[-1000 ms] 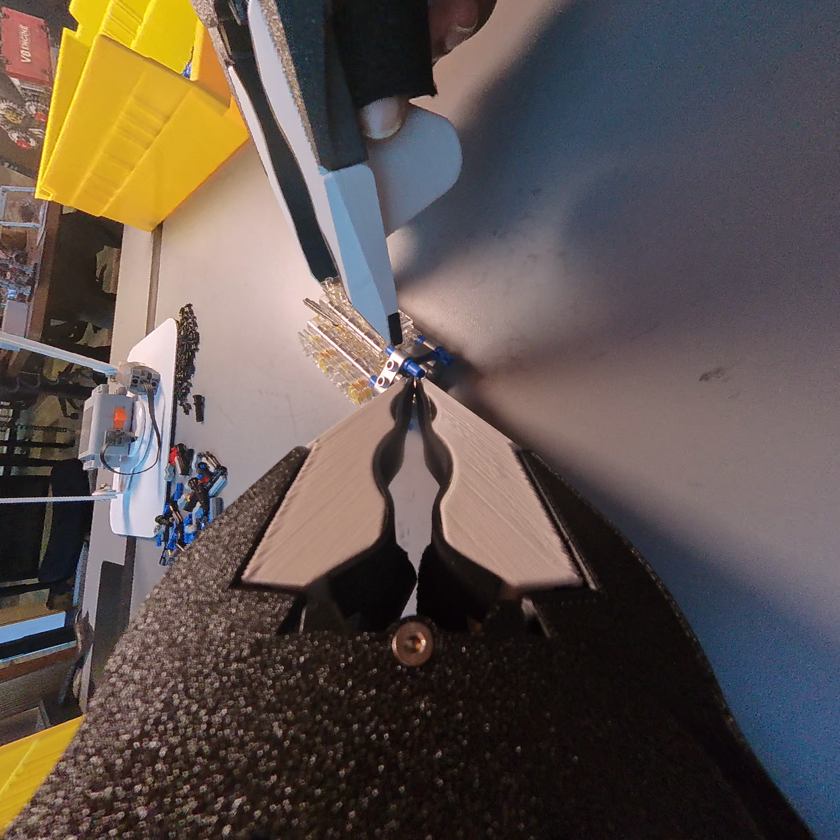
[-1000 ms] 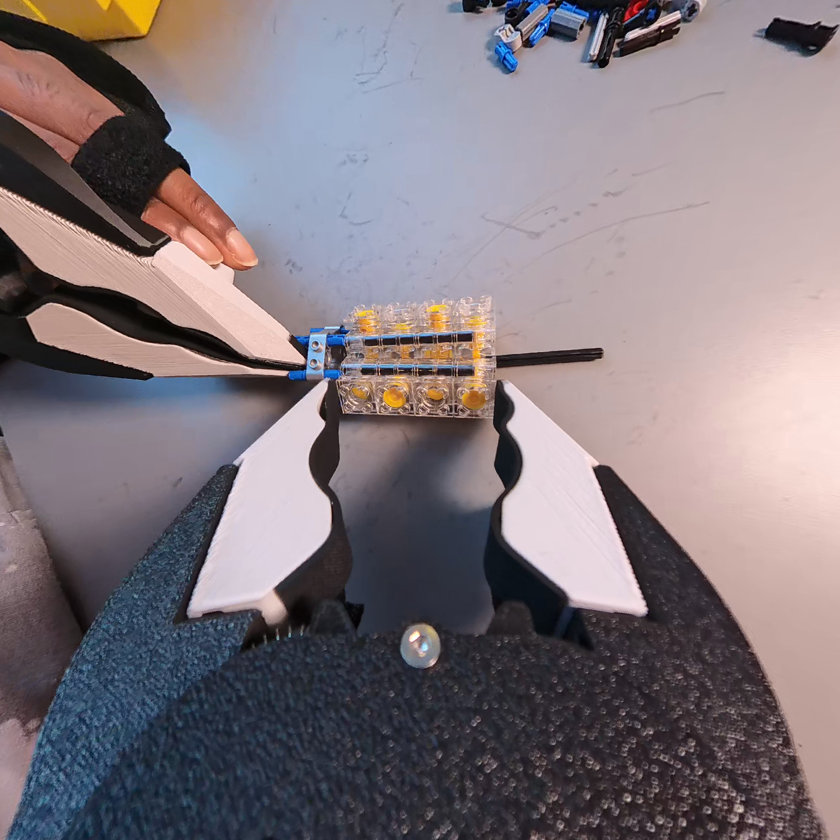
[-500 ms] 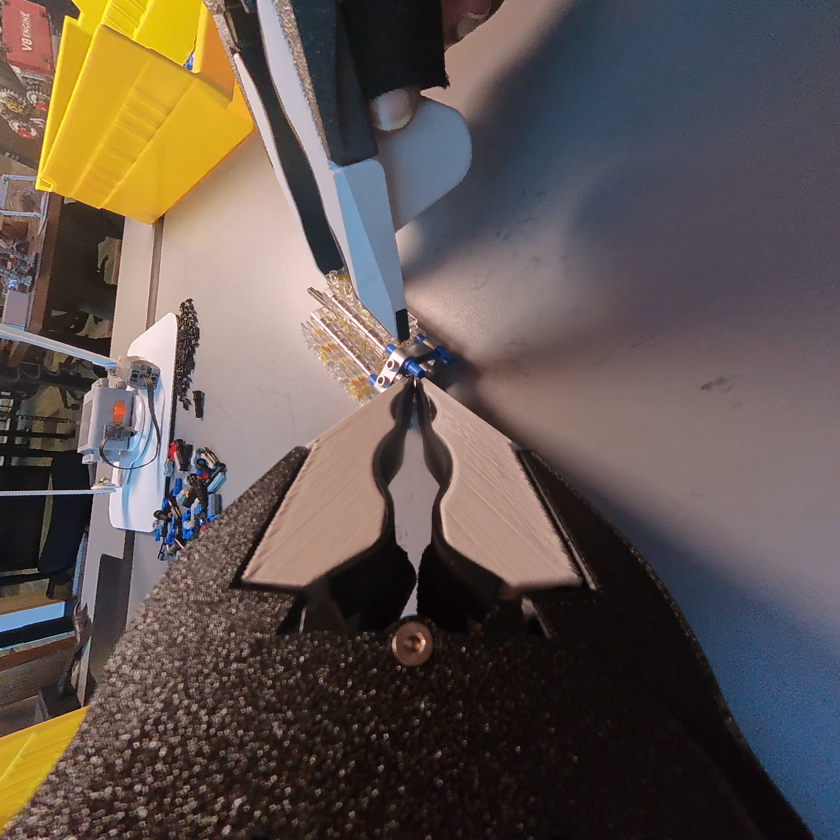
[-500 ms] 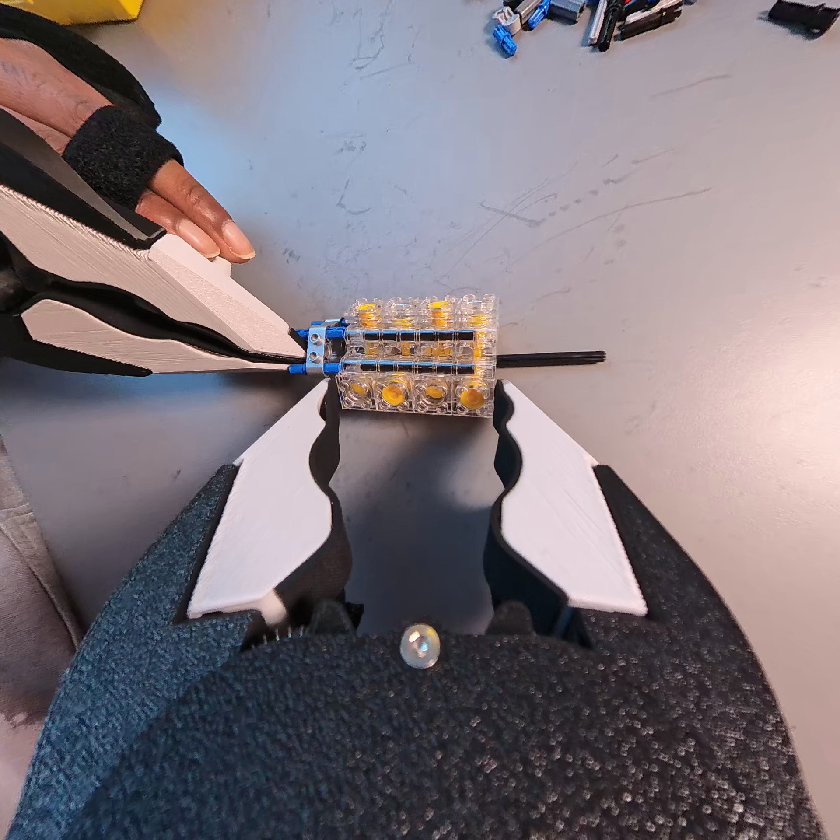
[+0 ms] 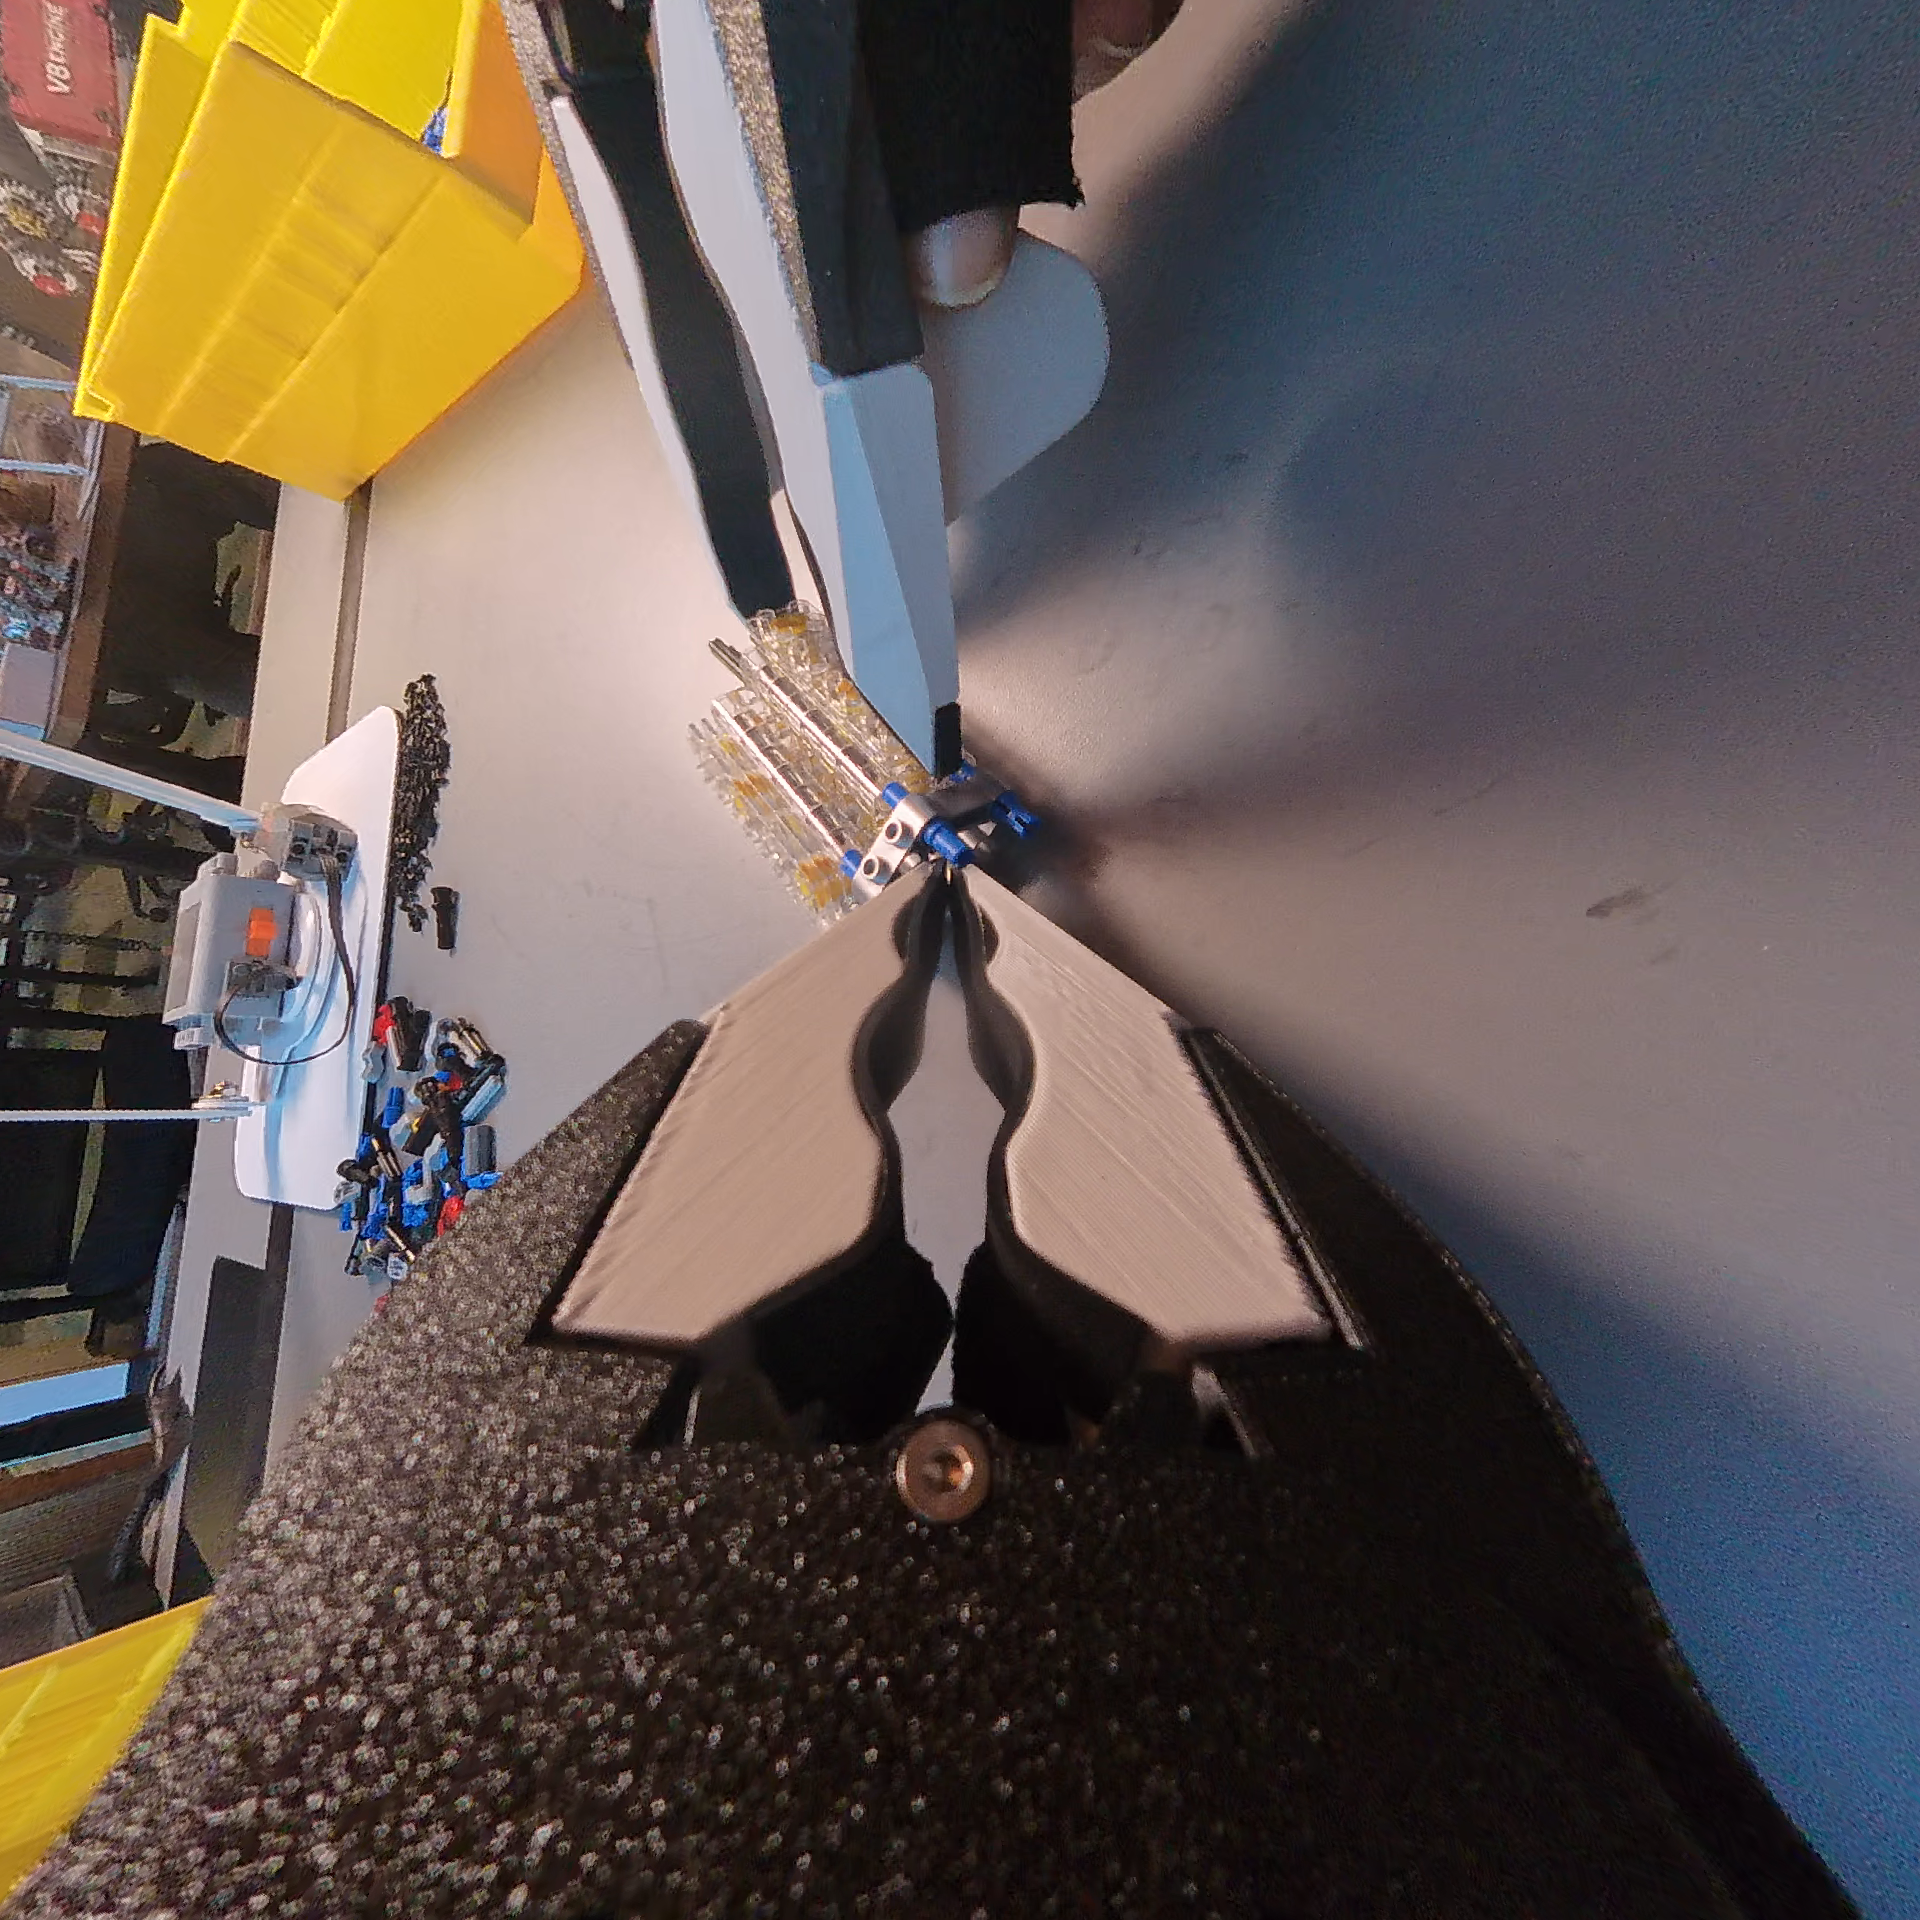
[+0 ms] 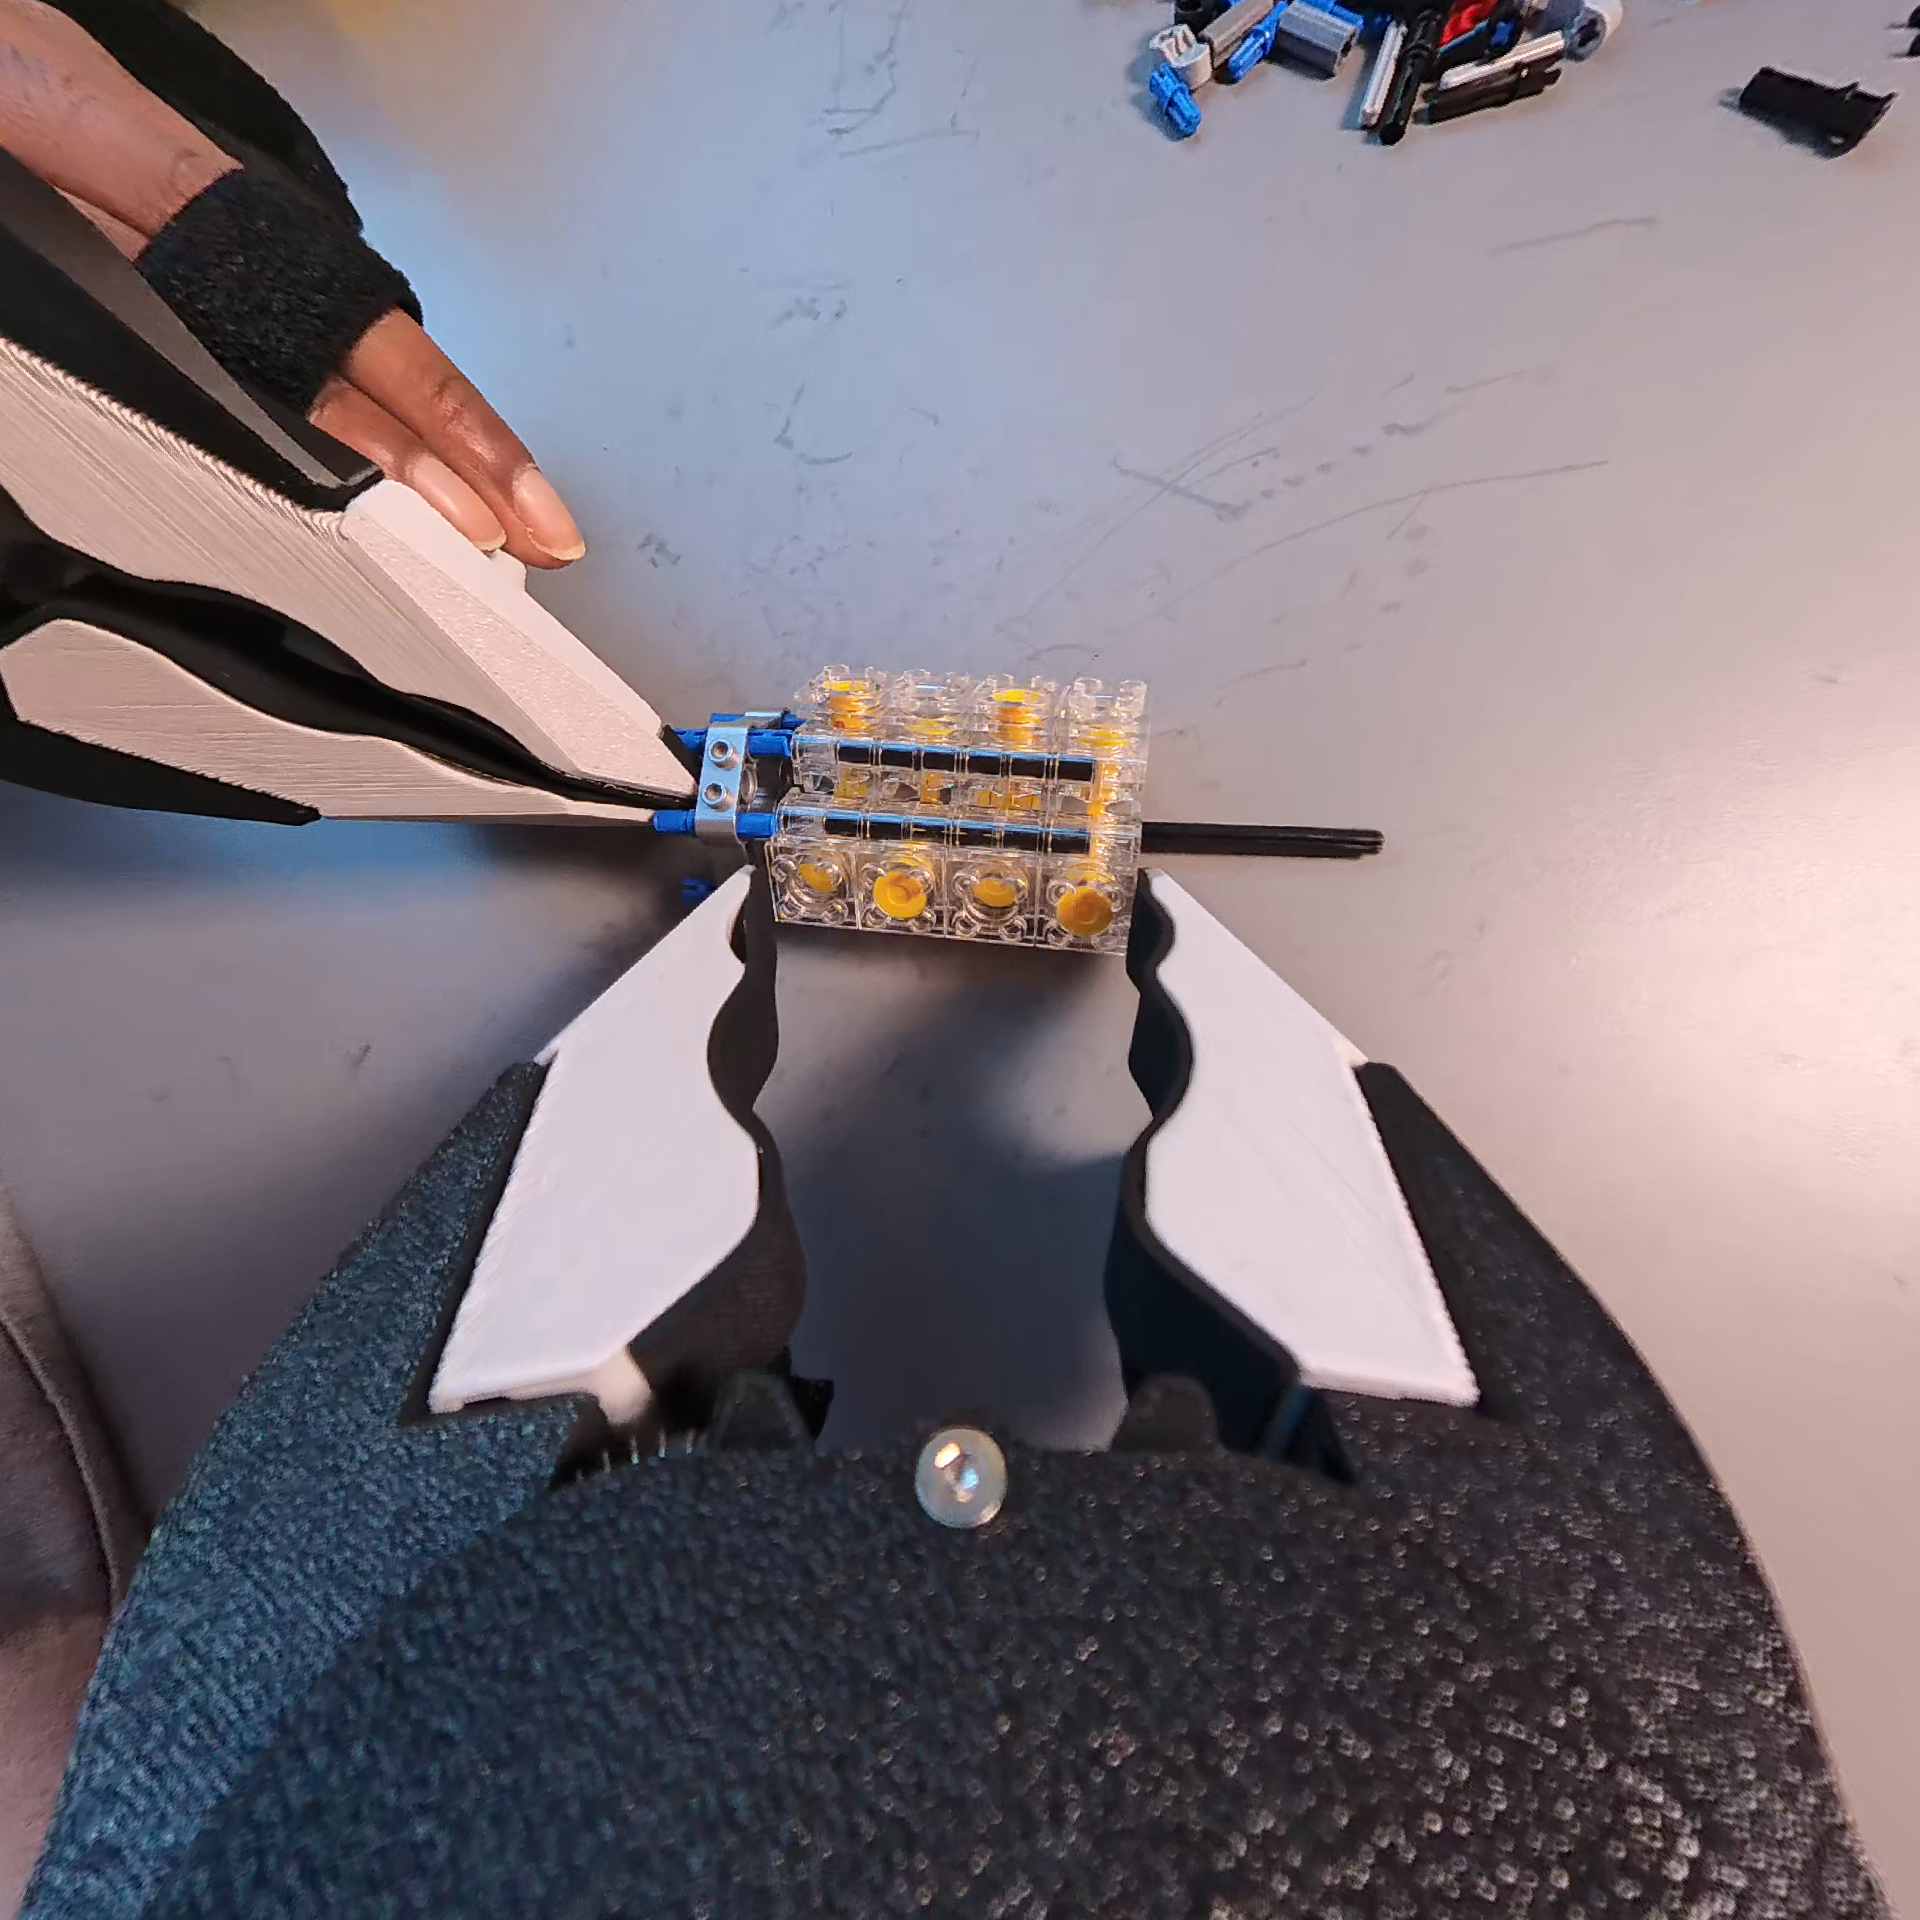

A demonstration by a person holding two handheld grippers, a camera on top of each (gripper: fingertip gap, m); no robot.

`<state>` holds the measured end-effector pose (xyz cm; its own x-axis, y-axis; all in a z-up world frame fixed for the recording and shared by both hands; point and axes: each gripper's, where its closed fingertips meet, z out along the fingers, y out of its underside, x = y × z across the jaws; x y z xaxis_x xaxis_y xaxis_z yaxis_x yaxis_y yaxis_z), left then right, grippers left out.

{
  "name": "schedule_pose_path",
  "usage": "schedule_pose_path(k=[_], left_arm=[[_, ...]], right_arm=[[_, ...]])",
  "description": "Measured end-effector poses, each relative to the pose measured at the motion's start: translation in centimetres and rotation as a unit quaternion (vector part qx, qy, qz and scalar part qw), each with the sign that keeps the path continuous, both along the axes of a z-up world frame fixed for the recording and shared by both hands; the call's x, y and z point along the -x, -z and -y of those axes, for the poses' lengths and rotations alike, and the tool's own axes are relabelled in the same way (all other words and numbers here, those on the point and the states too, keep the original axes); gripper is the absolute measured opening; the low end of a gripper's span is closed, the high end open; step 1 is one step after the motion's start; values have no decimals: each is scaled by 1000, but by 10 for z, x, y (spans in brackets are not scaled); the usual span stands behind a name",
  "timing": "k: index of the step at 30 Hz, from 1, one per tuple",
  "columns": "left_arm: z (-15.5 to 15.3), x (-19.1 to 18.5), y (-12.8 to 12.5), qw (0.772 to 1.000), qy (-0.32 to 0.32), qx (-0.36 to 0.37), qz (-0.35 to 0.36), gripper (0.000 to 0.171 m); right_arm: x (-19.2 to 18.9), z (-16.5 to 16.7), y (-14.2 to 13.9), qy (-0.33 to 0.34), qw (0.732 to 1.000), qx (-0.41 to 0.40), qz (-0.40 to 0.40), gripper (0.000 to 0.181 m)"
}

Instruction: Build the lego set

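Your left tool (image 5: 948, 878) has its tips pressed together at the grey connector (image 6: 724, 781), so what they pinch is hidden. The loose parts pile (image 6: 1392, 52) runs off the right wrist view's top edge. The hand (image 6: 312, 312) on the left tool is cut off at the frame corner. The motor unit (image 5: 255, 940) on the white tray is too small to tell in detail.

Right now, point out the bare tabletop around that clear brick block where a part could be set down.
Bare table lies right of the clear block, past its black axle, and between the block and the loose parts pile. Crowded: the block's left end, where the left gripper pinches the grey connector, and the front, flanked by the right gripper.
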<state>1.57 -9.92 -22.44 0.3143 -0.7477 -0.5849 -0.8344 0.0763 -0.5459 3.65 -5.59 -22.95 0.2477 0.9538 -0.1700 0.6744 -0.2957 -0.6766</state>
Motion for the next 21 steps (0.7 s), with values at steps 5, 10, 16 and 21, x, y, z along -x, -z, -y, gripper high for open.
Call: schedule_pose_path(k=[5, 10, 16, 21], left_arm=[[2, 0, 1, 1000, 2, 9, 5, 4], [10, -3, -3, 999, 9, 35, 27, 9], [5, -3, -3, 1000, -3, 20, 23, 4], [2, -2, -3, 999, -20, 27, 34, 0]], right_arm=[[-1, 1, -2, 2, 1000, 18, -20, 66], [-2, 1, -2, 1, 1000, 21, -22, 66], [-2, 3, -1, -8, 1000, 12, -21, 66], [-3, 3, -2, -8, 1000, 5, -27, 66]])
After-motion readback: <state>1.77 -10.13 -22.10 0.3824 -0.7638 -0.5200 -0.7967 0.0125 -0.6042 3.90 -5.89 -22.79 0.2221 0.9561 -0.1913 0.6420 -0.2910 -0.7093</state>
